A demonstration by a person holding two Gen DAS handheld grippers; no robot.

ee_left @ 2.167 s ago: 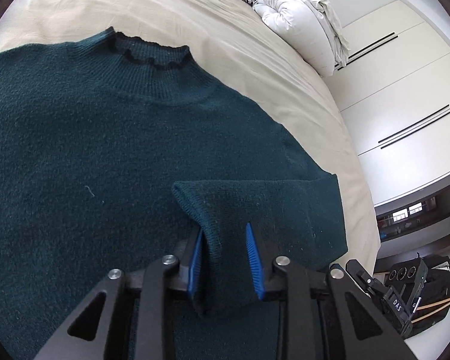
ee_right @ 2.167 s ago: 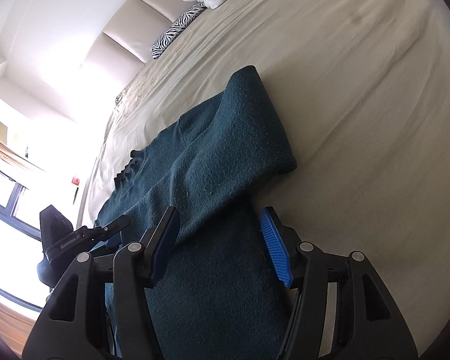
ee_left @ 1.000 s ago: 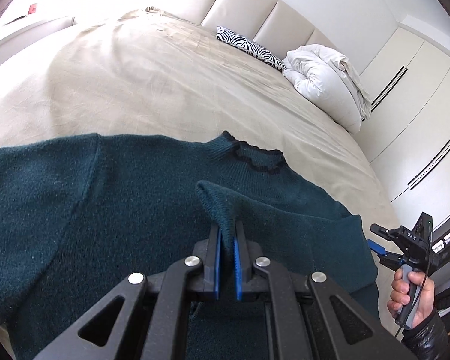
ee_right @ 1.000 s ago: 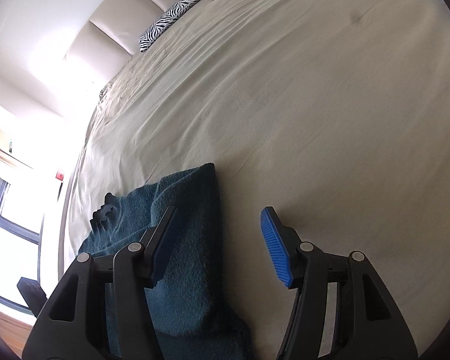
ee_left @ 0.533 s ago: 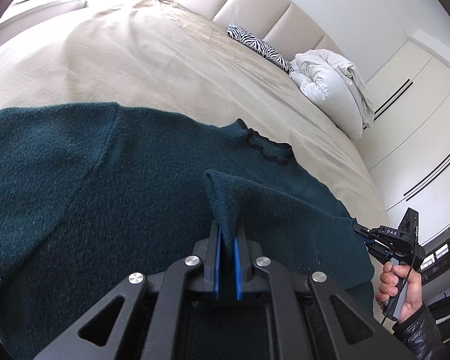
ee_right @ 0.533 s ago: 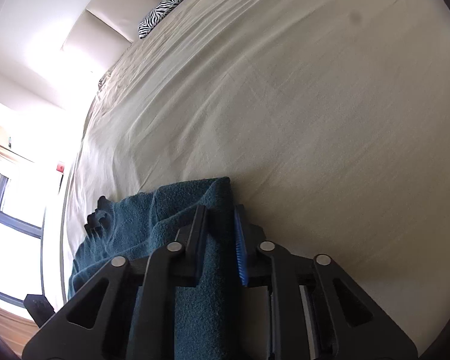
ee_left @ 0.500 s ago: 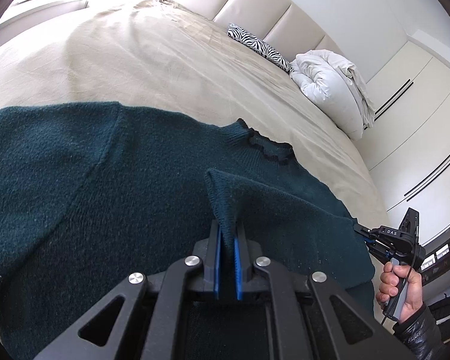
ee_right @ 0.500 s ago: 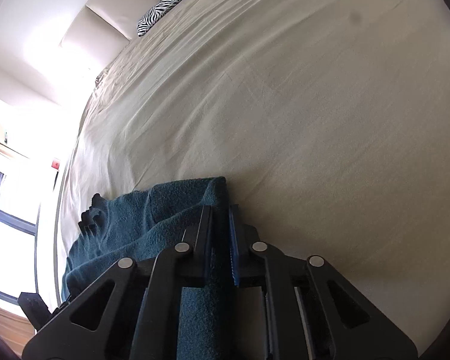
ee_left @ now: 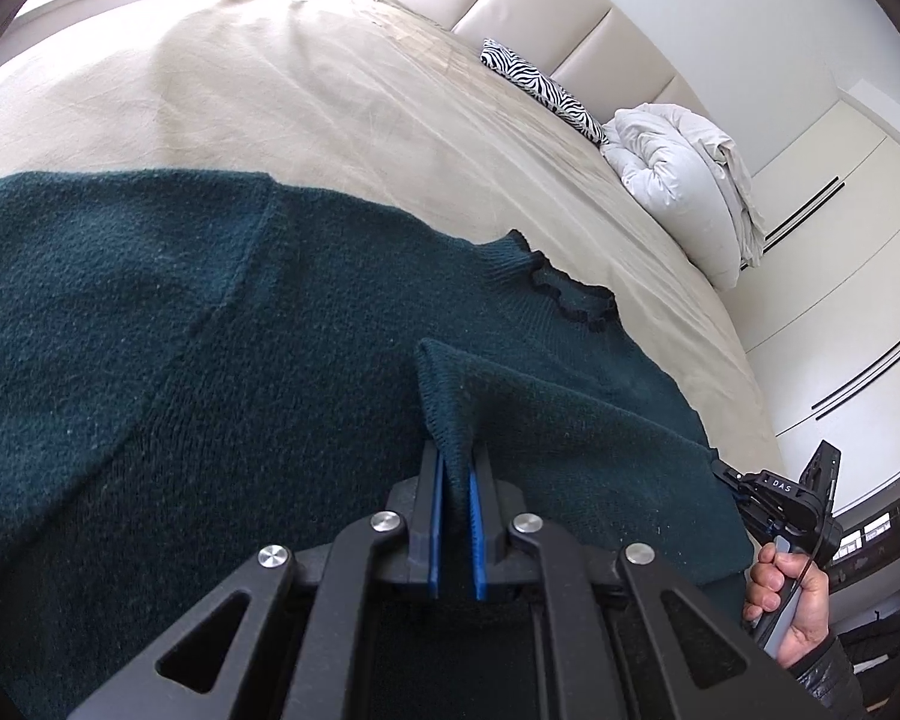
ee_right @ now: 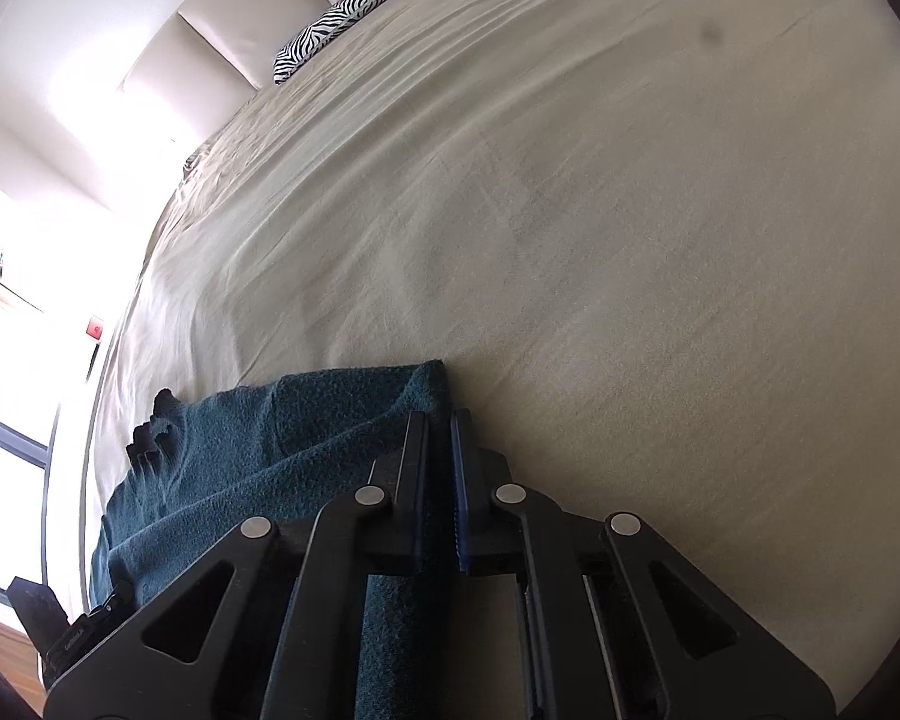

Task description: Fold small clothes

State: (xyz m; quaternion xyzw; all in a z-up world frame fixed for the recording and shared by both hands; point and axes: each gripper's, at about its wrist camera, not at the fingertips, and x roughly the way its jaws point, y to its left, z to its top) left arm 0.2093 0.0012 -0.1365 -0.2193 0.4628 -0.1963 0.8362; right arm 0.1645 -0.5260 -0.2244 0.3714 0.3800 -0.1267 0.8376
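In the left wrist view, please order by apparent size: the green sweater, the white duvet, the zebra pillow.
1. green sweater, though nearest the camera
2. white duvet
3. zebra pillow, farthest away

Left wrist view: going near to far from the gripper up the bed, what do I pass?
Left gripper → pinched sweater fold → ruffled collar → bare sheet → zebra pillow → headboard.

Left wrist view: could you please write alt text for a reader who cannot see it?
The left gripper pinches a raised fold of a dark teal sweater lying on a beige bed. At the right edge, a hand holds the right gripper at the sweater's side.
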